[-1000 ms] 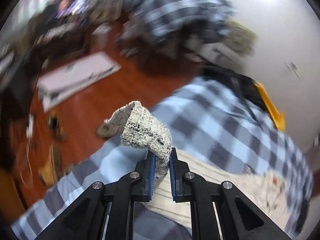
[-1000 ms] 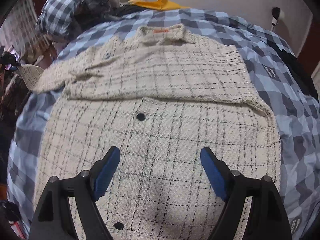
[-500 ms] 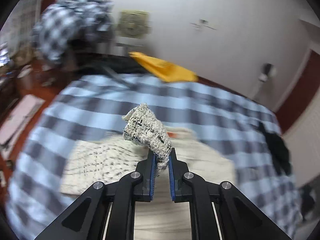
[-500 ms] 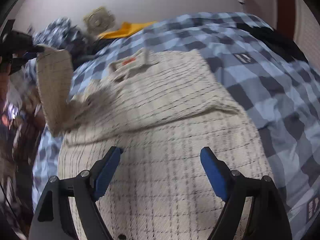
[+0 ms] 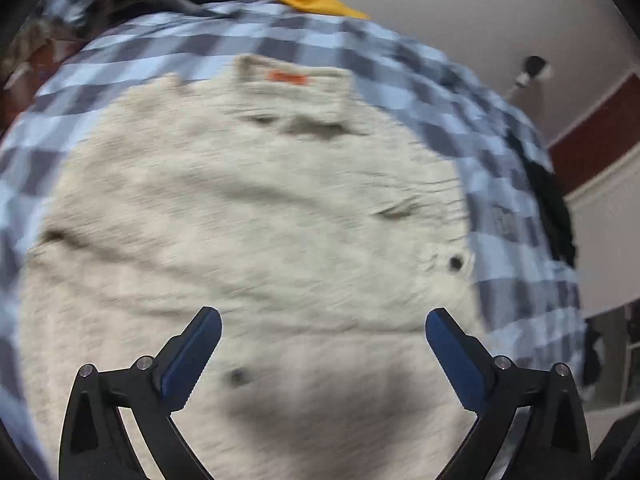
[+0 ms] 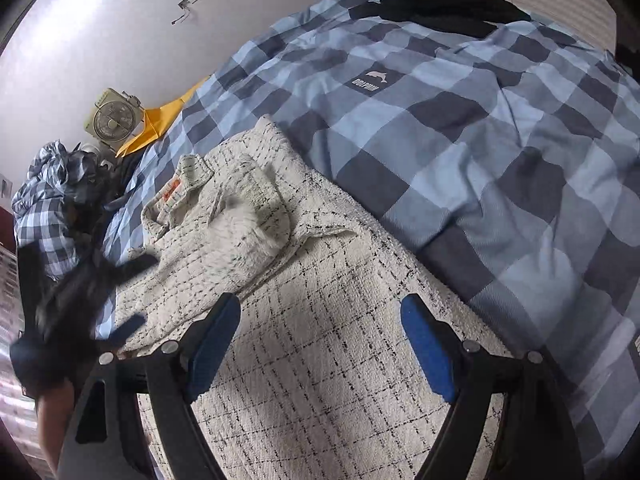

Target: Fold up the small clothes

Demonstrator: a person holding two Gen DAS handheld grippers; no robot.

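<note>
**A:** Here is the cream checked shirt (image 6: 320,360), lying flat on the blue checked bedspread (image 6: 500,152), collar end towards the wall, the orange neck label (image 6: 170,192) facing up.

**B:** And the left gripper (image 5: 322,332)? Its jaws have just been opening, they stand spread wide, and nothing sits between the blue pads (image 5: 192,354). It hangs above the shirt (image 5: 256,220), pointing steeply down at it.

**A:** That view is smeared with blur, mind you. I can pick out the collar (image 5: 292,84), and two dark buttons (image 5: 455,262), little more.

**B:** The right wrist view is sharper. One sleeve (image 6: 248,220) lies folded in across the chest, just below the collar, its end blurred.

**A:** The right gripper (image 6: 320,344) is parted too, empty, hovering over the lower half of the shirt. No cloth touches its pads.

**B:** At the left edge of that view, a dark blurred shape, the left gripper (image 6: 80,300), sits by the shirt's edge.

**A:** Round the bed: a yellow cloth (image 6: 156,124) at the head end, a small fan (image 6: 112,118) beside it against the wall, a heap of checked clothes (image 6: 44,200) off to the left, and a black garment (image 6: 436,8) across the bedspread's far side.
</note>
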